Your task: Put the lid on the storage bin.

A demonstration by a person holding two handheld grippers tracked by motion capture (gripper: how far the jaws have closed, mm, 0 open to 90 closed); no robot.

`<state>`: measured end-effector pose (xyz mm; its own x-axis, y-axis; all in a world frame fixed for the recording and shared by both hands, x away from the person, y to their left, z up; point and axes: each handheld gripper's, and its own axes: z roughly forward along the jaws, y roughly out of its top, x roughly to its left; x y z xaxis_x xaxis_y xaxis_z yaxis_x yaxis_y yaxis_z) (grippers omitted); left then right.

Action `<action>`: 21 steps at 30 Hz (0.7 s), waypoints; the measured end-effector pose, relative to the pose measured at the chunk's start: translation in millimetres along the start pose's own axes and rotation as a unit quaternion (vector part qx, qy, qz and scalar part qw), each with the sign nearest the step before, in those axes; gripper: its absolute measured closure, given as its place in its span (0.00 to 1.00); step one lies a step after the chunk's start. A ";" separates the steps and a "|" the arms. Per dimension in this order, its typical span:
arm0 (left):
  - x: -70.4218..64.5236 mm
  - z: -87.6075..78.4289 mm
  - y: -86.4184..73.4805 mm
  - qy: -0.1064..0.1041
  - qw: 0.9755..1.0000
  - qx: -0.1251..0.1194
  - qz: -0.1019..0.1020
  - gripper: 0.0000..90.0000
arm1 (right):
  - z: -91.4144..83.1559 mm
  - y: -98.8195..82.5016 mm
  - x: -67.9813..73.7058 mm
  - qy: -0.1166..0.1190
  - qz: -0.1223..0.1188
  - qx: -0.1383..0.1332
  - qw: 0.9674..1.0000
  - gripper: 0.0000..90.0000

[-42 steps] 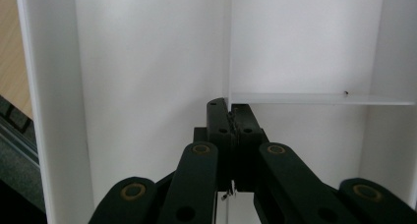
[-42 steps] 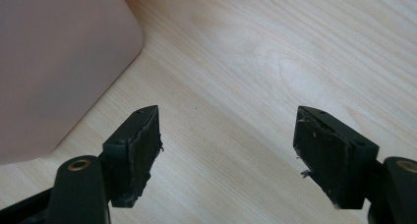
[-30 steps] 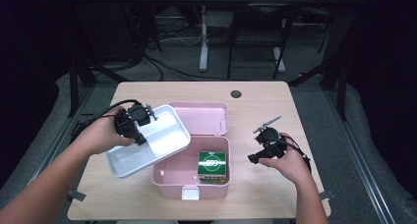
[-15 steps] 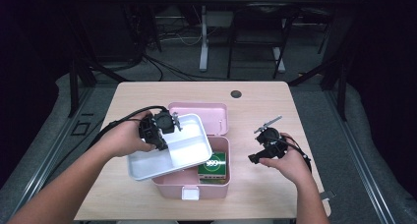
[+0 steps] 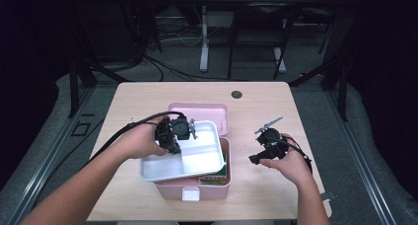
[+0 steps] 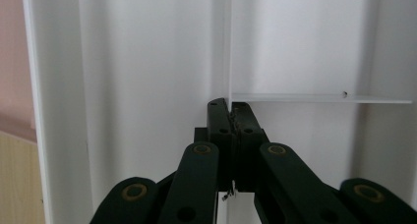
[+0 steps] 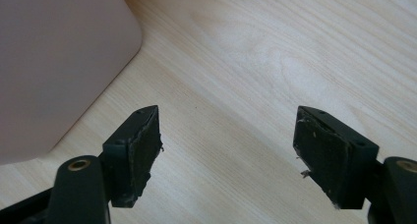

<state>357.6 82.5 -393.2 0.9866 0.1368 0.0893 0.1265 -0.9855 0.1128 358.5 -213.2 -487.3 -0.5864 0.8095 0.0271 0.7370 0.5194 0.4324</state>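
Nearest you, the pink box point(image 5: 192, 188) sits on the pale wood-grain table point(image 5: 256, 106). It is smooth matte plastic with rounded corners and a small white latch on its front wall. A green packet point(image 5: 217, 178) shows inside it, under the tray's near edge.

Your left claw point(image 5: 173, 145) is clamped tight on the white tray point(image 5: 197, 156), a glossy, thin-walled plastic insert with rounded corners and a divider that splits it into compartments. In the left gripper view the black jaws are pressed together on the tray's upright wall point(image 6: 228, 47), just where a thin divider meets it. The tray hangs tilted over the open box, its near edge lower and overlapping the box's opening. Your left hand point(image 5: 140, 141) grips the tool from the tray's left side, forearm coming in low across the table.

Your right claw point(image 7: 226, 145) stands wide open with nothing between its worn, rough black pads point(image 7: 145, 150). It hovers over bare table just right of the box, whose rounded pink corner point(image 7: 59, 62) shows at its left. Your right hand point(image 5: 288, 163) is well apart from the tray.

Farther off, the box's pink lid point(image 5: 199, 111) lies open behind the tray, and a small dark round disc point(image 5: 236, 94) is set in the table near the far edge.
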 end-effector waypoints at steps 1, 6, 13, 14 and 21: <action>-0.6 0.9 2.0 0.000 1.000 -0.003 0.004 0.99 | 0.2 0.0 0.1 0.000 0.000 0.000 1.000 0.28; -7.0 5.9 12.4 -0.011 0.999 -0.012 0.029 0.99 | 1.0 0.1 0.3 0.001 0.000 0.001 1.000 0.28; -10.8 15.0 17.3 -0.018 0.998 -0.007 0.060 0.99 | 1.9 -0.7 -0.7 0.000 0.001 -0.001 1.000 0.28; -10.6 16.4 17.4 -0.017 0.998 -0.005 0.060 0.99 | 1.5 -0.7 -1.0 0.000 0.002 0.001 1.000 0.28; -11.9 23.1 19.5 -0.016 0.997 -0.014 0.070 0.99 | 2.6 -1.1 -1.4 0.000 0.004 0.000 1.000 0.28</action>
<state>350.7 59.3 -414.9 0.9972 -0.0054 0.0750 -0.0151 -0.9915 0.1295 359.4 -214.1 -490.2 -0.5813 0.8131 0.0306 0.7415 0.5139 0.4314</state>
